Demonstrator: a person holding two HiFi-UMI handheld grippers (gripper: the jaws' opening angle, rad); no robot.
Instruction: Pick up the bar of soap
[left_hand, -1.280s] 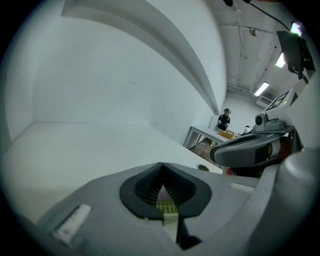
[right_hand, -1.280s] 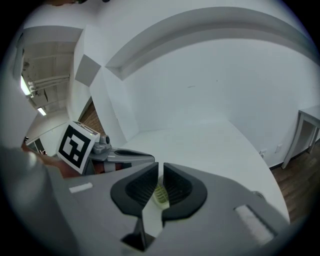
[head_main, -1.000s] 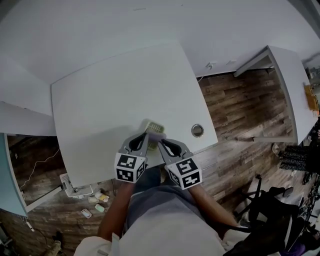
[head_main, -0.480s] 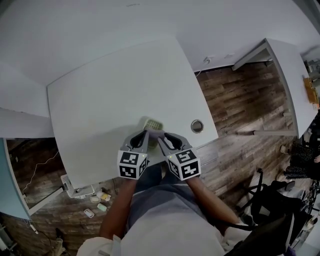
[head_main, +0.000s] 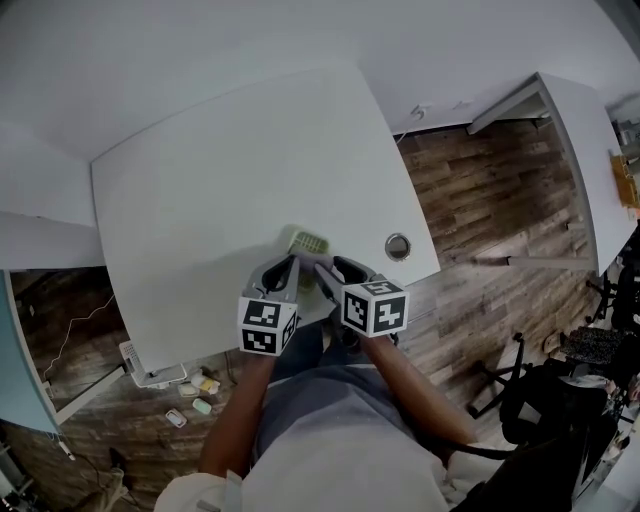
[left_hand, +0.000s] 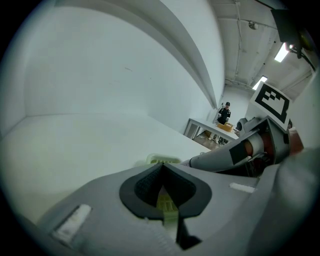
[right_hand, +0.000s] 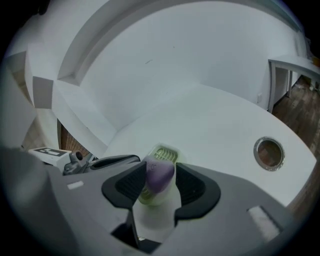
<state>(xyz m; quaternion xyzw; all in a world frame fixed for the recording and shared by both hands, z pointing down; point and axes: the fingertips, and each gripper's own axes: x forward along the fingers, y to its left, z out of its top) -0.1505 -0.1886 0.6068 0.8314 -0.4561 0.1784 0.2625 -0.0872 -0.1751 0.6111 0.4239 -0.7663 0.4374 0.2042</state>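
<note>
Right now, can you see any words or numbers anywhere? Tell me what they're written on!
bar of soap: a faint pressed-in mark, too blurred to read.
marker cubes: only black-and-white square patterns, no words or numbers.
soap dish: no writing that I can see.
So there is no text here that can be read.

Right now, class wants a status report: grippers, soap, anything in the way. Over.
Left gripper shut beside soap dish. Right gripper open, jaws just been opening, purple soap bar between them, ungripped. Nothing in the way.
</note>
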